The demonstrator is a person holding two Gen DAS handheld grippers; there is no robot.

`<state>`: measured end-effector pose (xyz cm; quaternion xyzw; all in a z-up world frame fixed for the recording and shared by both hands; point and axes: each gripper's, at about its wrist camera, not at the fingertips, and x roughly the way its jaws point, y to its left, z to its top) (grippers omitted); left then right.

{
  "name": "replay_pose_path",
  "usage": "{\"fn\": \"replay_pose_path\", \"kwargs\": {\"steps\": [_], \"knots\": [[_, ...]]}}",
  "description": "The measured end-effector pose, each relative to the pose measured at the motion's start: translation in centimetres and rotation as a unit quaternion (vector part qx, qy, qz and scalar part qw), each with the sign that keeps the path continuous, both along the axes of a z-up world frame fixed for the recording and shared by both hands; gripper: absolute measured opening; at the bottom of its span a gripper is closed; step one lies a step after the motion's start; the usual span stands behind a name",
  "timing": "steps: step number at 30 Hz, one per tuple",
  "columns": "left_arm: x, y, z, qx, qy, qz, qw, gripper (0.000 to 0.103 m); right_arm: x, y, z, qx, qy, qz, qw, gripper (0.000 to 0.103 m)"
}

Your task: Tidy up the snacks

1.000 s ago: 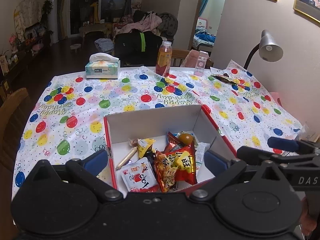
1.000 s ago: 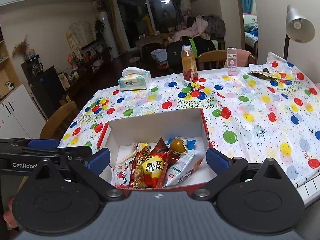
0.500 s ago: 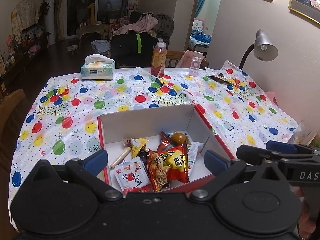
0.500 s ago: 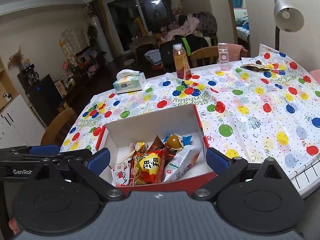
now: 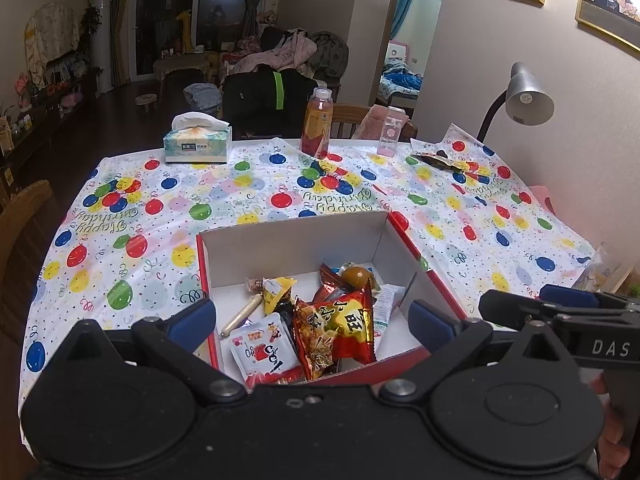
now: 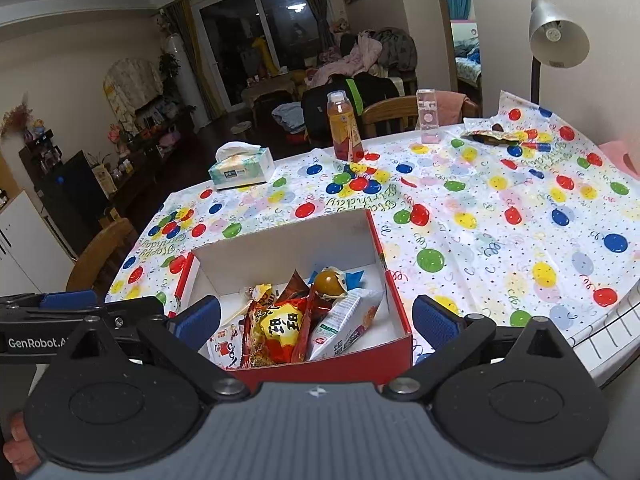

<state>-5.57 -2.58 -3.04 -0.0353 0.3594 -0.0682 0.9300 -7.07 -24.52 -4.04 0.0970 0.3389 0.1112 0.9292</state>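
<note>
Holding both grippers, left gripper and right gripper, empty with jaws apart above the red box of snacks, you should lower one squarely over the red-and-yellow snack bag before closing.

Box: red outside, white inside. Desk cloth: white, with red, blue, green and yellow balloons. Big packet: red and yellow. Pouch: white and red. Bottle: orange. Tissue box: teal and white.
</note>
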Motion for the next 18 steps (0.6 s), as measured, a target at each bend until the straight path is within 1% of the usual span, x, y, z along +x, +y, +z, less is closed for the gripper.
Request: {"fn": "replay_pose_path", "kwargs": {"steps": [12, 18], "knots": [[-1.6, -0.3, 0.0, -0.002, -0.009, -0.003, 1.0, 0.102, -1.7, 0.0, 0.1, -0.008, -0.016, 0.001, 1.0, 0.103], [-2.2, -0.4, -0.1, 0.0, -0.01, 0.0, 1.0, 0.102, -2.1, -0.1, 0.0, -0.005, -0.013, 0.0, 1.0, 0.103]]}}
